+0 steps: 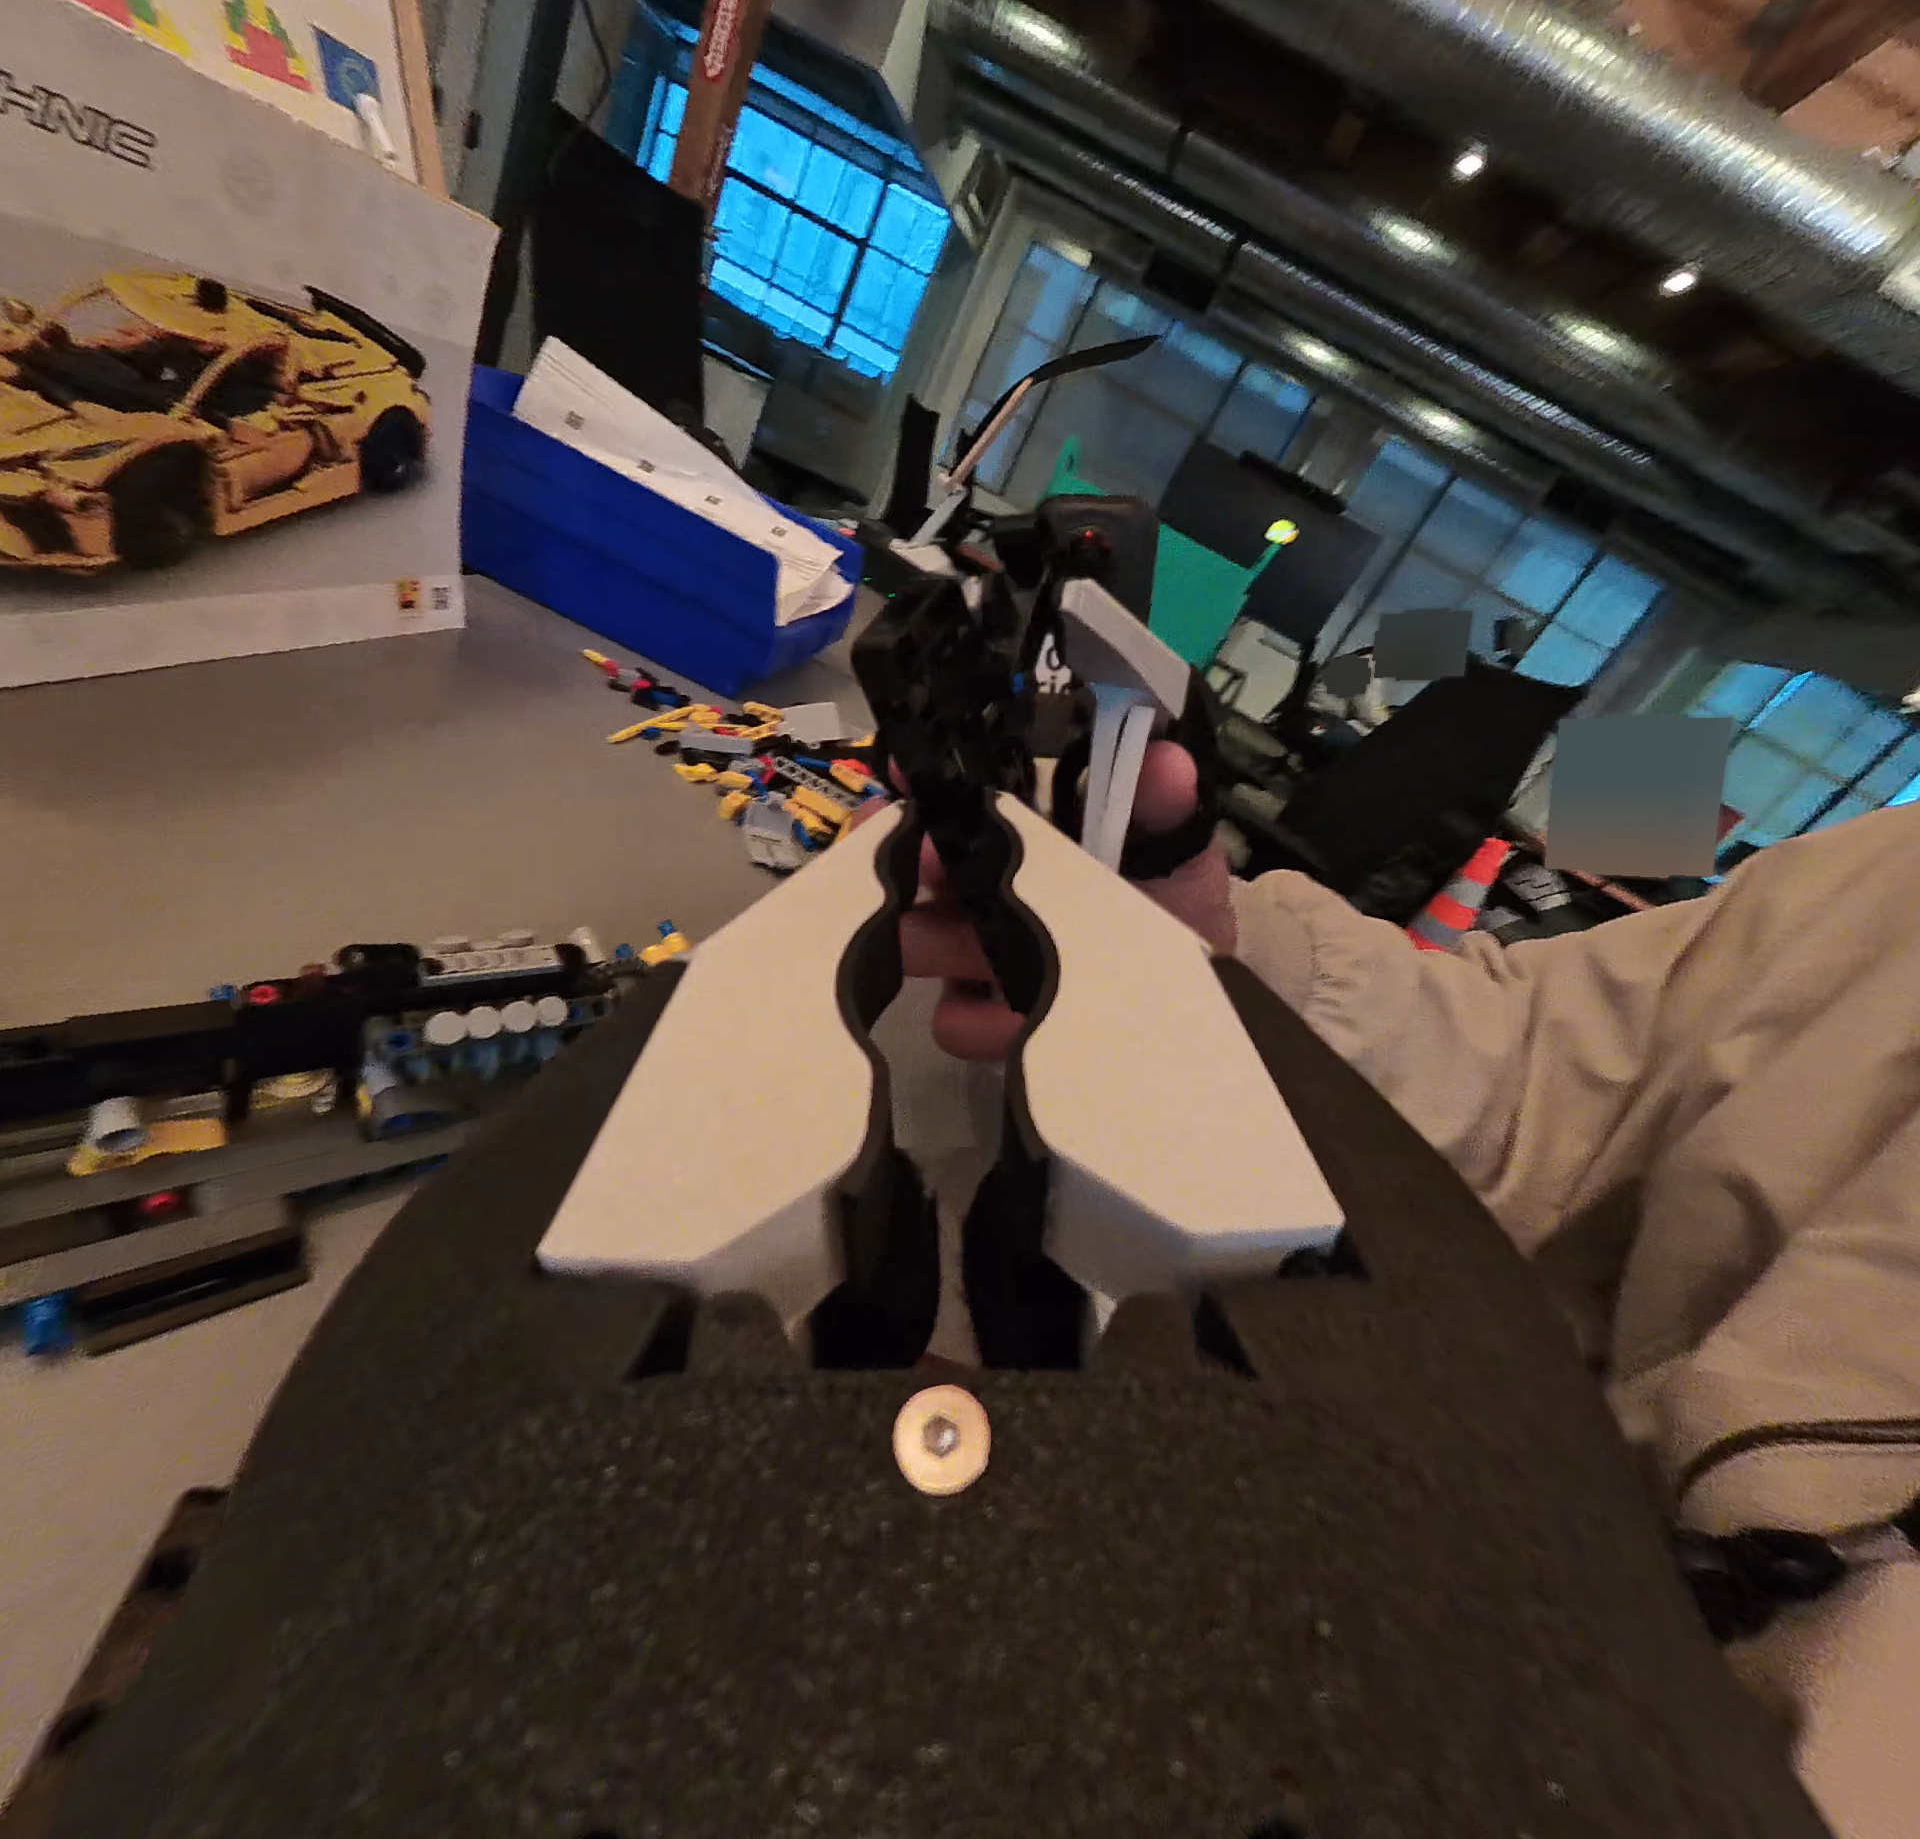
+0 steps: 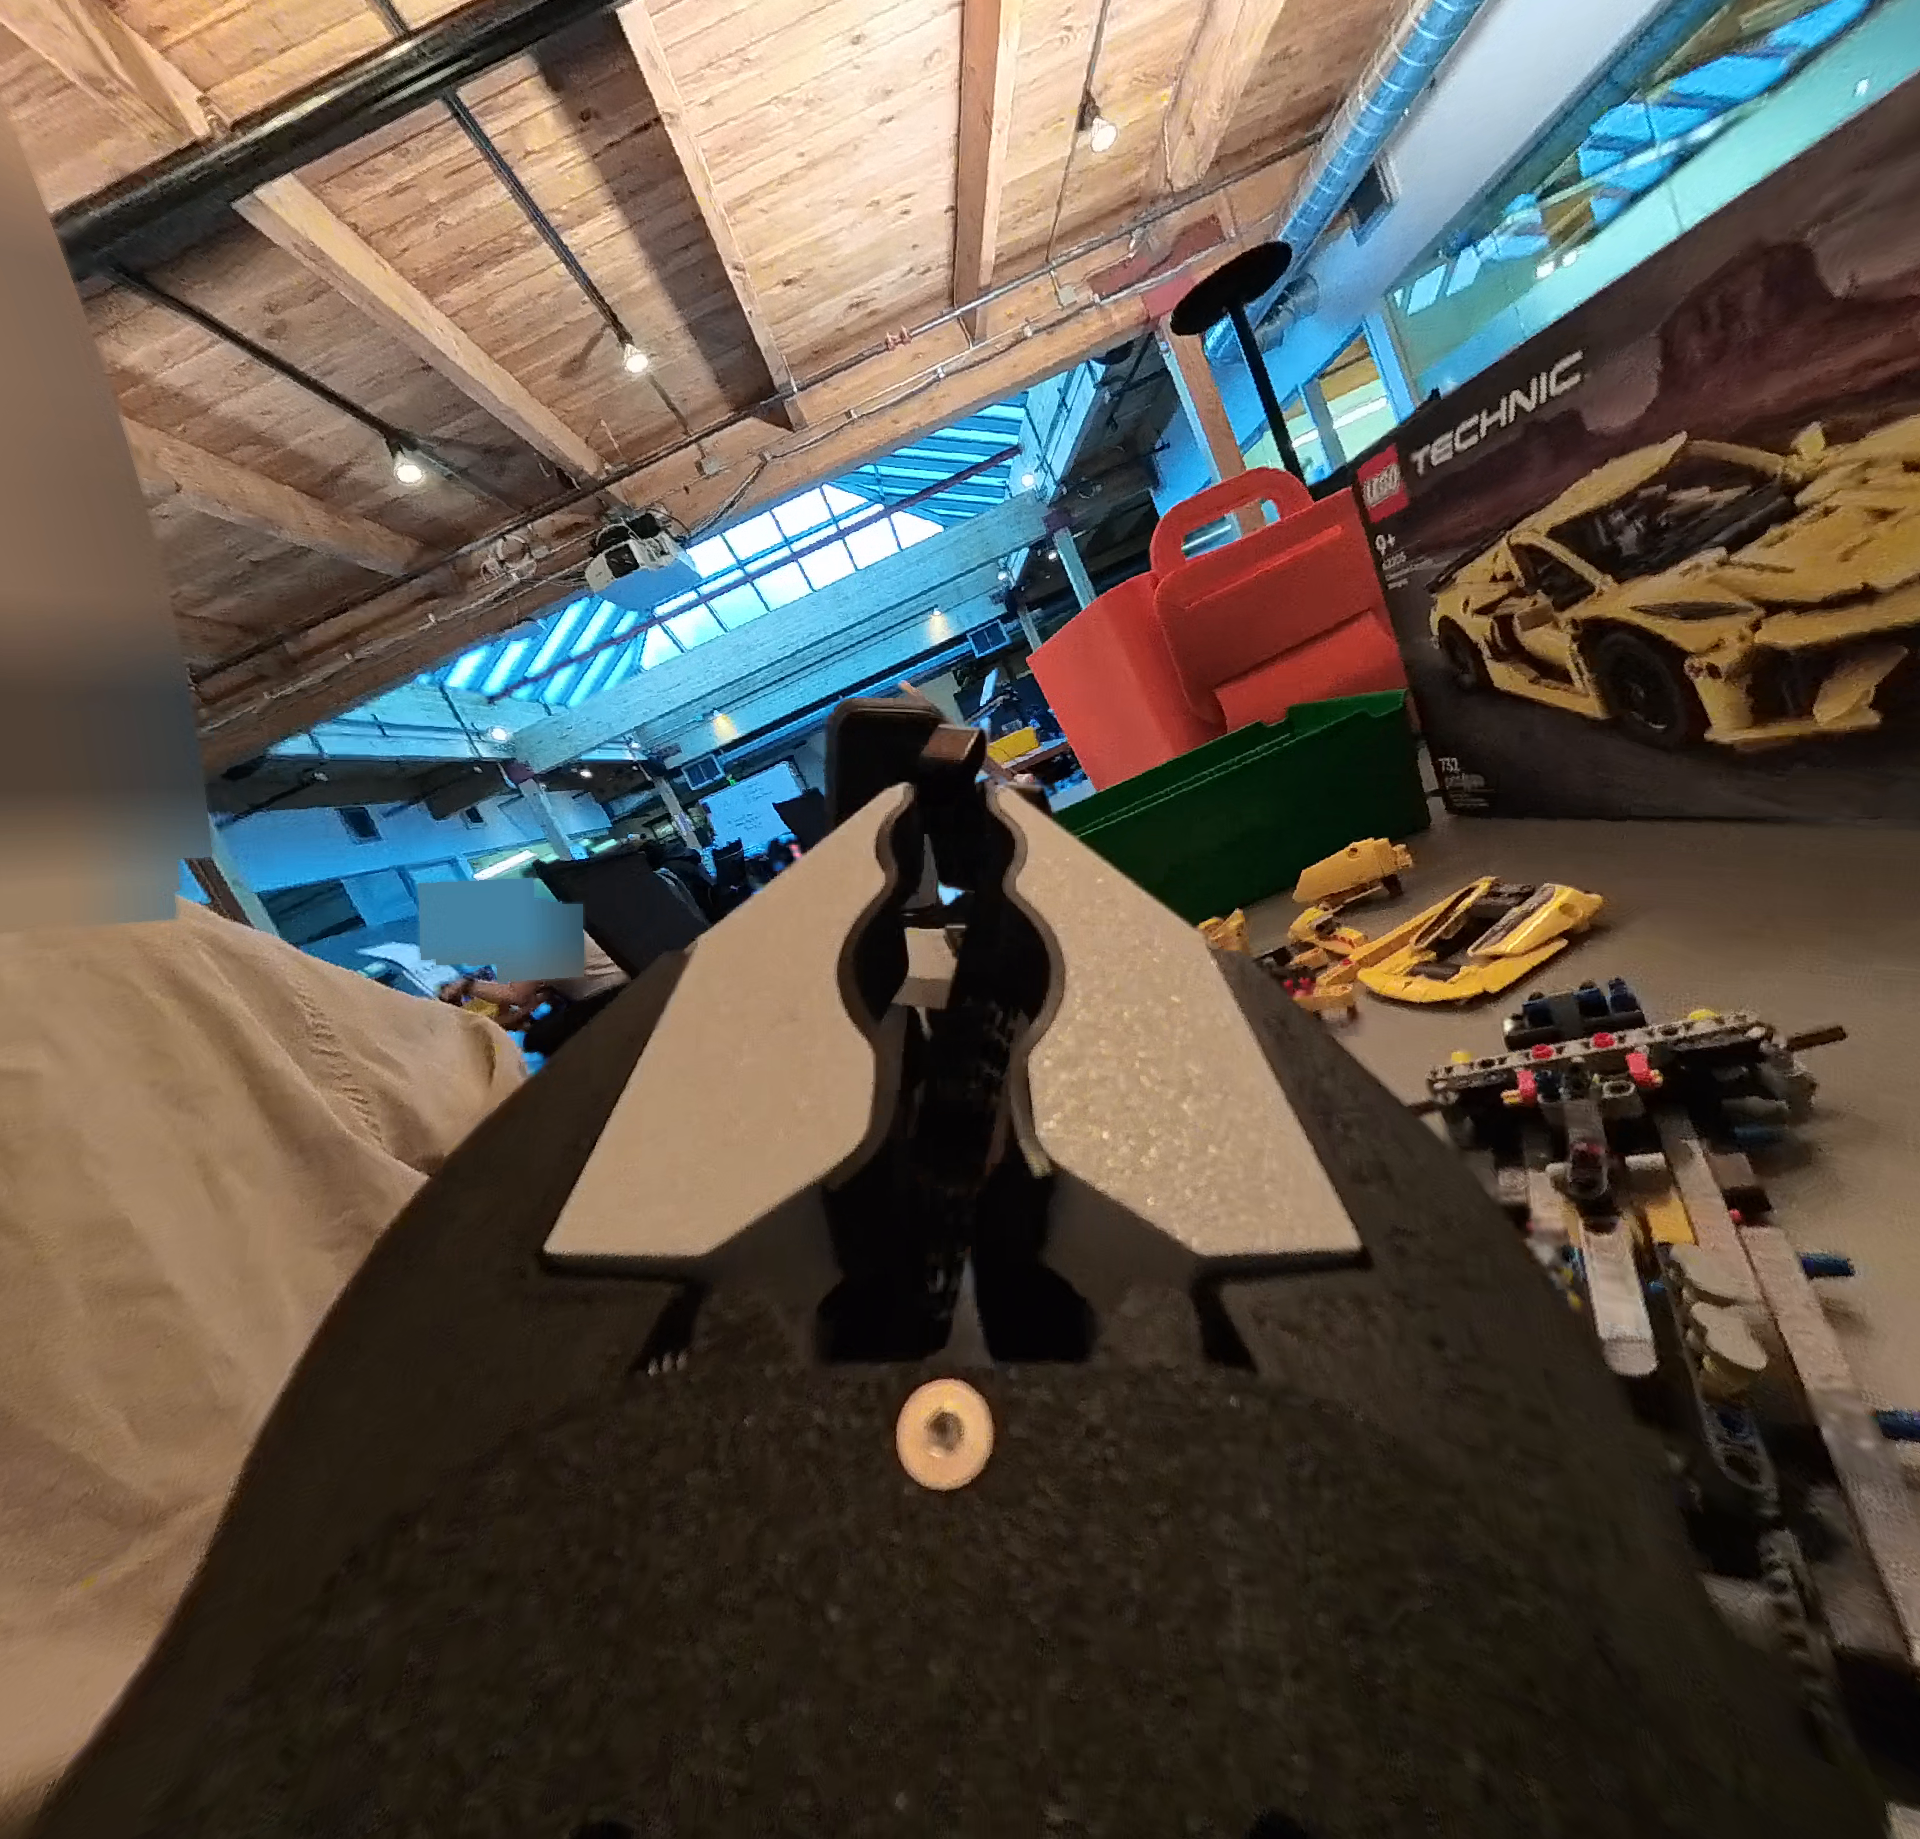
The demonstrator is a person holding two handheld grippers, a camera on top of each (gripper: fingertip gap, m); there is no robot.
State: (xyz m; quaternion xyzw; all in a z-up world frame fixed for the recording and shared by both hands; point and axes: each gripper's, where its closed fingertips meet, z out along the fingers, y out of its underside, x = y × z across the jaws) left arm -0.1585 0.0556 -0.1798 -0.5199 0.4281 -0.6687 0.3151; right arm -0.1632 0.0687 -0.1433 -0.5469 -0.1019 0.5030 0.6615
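The left gripper [image 1: 951, 823] is filling the foreground of its own view, its white fingers [image 1: 727, 1051] clamped together on a black brick assembly [image 1: 951, 719] that is sticking up beyond the tips. Beyond it, a hand [image 1: 1164, 833] is gripping the handle of the other tool, and a beige sleeve [image 1: 1558, 1114] is running off to the right edge. In the right wrist view, the right gripper [image 2: 948, 833] is likewise squeezing a black brick piece [image 2: 961, 1010] between its grey fingers [image 2: 1143, 1083], the piece poking out past the tips; whether both are pinching the same assembly cannot be told.

Both are being held up off the grey table [image 1: 312, 802], tilted toward the ceiling. A long chassis of grey and black bricks [image 1: 260, 1083] is lying on the table to the left of the left gripper, and in the right wrist view the same chassis [image 2: 1662, 1166] is sitting to the right. Loose yellow and black pieces [image 1: 769, 761] are scattered near a blue bin [image 1: 623, 542] holding white papers [image 1: 665, 459]. Yellow body panels [image 2: 1455, 937] are resting in front of a green bin [image 2: 1247, 813], with a red box [image 2: 1226, 636] just behind it. A box showing a yellow car [image 2: 1683, 605] is standing upright at the table's far side.
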